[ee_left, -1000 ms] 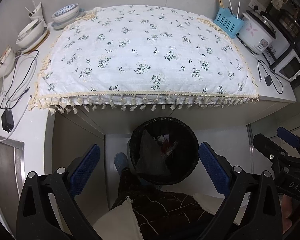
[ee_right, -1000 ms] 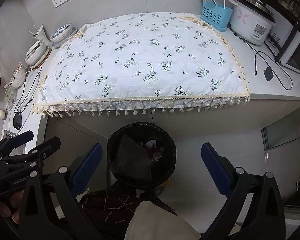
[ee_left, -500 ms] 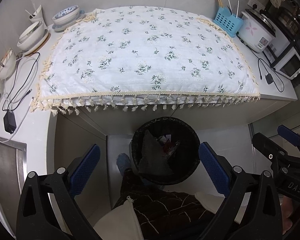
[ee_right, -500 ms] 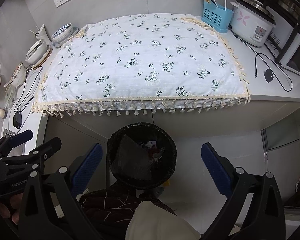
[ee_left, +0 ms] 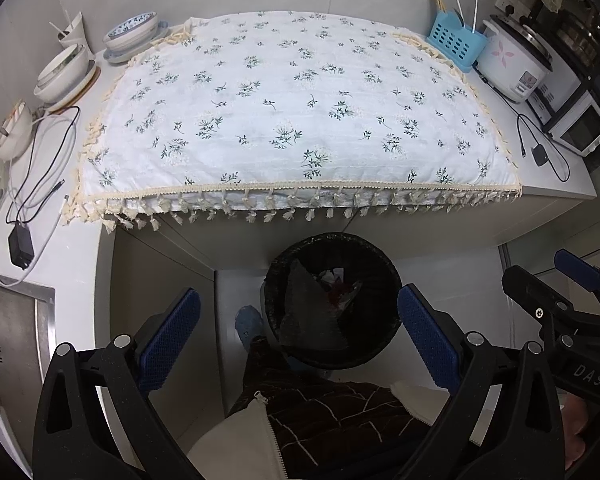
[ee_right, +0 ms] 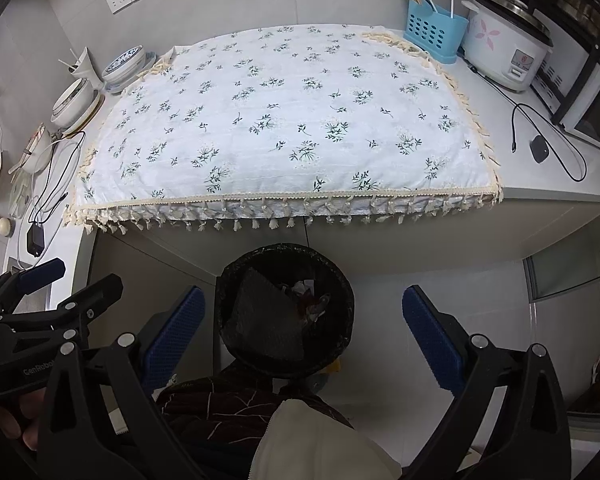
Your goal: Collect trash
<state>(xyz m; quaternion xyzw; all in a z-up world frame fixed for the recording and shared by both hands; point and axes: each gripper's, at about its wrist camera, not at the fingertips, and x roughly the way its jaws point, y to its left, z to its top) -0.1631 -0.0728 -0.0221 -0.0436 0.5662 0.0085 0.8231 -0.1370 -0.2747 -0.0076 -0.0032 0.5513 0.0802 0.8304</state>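
Observation:
A round black trash bin [ee_left: 332, 300] with a black liner stands on the floor below the counter edge, with crumpled trash [ee_left: 340, 288] inside; it also shows in the right wrist view [ee_right: 286, 312]. My left gripper [ee_left: 298, 336] is open and empty, held above the bin. My right gripper [ee_right: 300, 332] is open and empty, also above the bin, to the right of the left one. A white floral cloth [ee_left: 296, 120] with tassels covers the counter [ee_right: 540, 184] and nothing lies on it.
Bowls [ee_left: 64, 74] and a black charger with cables [ee_left: 20, 240] sit at the counter's left. A blue utensil holder [ee_left: 454, 46], rice cooker [ee_left: 512, 64], oven [ee_left: 580, 132] and cable [ee_right: 540, 148] stand at the right. A steel sink [ee_left: 8, 328] lies at the left.
Both grippers have drawn back and up slightly, so the counter and bin sit a little lower in view. Both stay open and empty.

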